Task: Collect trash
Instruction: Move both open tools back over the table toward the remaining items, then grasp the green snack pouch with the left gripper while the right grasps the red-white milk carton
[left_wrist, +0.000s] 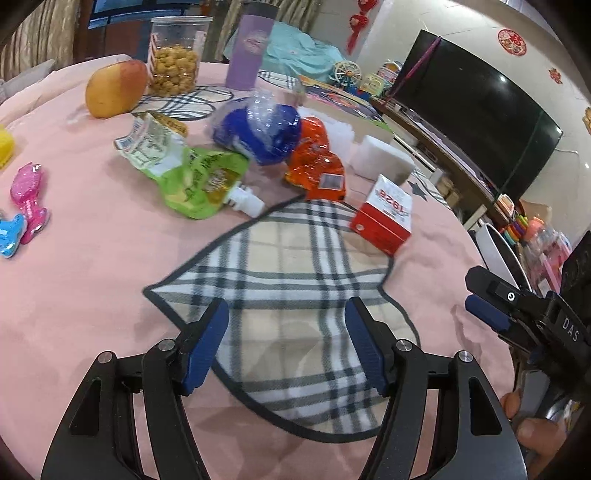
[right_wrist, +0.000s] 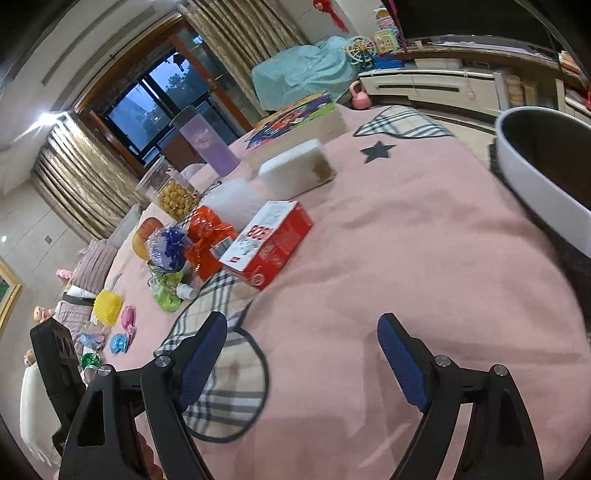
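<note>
L wrist view: left gripper (left_wrist: 286, 341) over pink cloth (left_wrist: 92, 280), jaws apart, nothing between the blue pads, only the plaid heart-shaped patch (left_wrist: 291, 273) below them. Trash sits in a cluster beyond the patch: green spout pouch (left_wrist: 199, 181) w/ white cap, torn wrapper (left_wrist: 147, 142) touching its upper left, crumpled blue bag (left_wrist: 258, 133) behind, orange wrapper (left_wrist: 317, 162) just right of the blue one, red-and-white carton (left_wrist: 384, 218) at the patch's right edge. White foam block (left_wrist: 384, 157) behind the carton. Further back: mango (left_wrist: 116, 88), clear tub of snacks (left_wrist: 175, 55), purple tumbler (left_wrist: 249, 51). Pink toy (left_wrist: 29, 199) and blue toy (left_wrist: 9, 232) at left edge. Right gripper (left_wrist: 491, 299) enters at right edge, a person's fingers (left_wrist: 532, 432) on its handle; from here can't tell how its jaws stand. R wrist view: right gripper (right_wrist: 303, 354) wide open over bare pink cloth, empty. Patch lies under its left finger. Same trash cluster up-left: carton (right_wrist: 269, 240) nearest, orange wrapper (right_wrist: 207, 236) touching its left side, blue bag (right_wrist: 168, 247) beyond, green pouch (right_wrist: 168, 291) nearer the patch. White bin (right_wrist: 535, 184) w/ dark inside at right, off the table edge, well apart from the trash. Yellow ruffled cup (right_wrist: 107, 306) left of the pouch. Body of left gripper (right_wrist: 59, 354) at lower left, fingers out of view.
</note>
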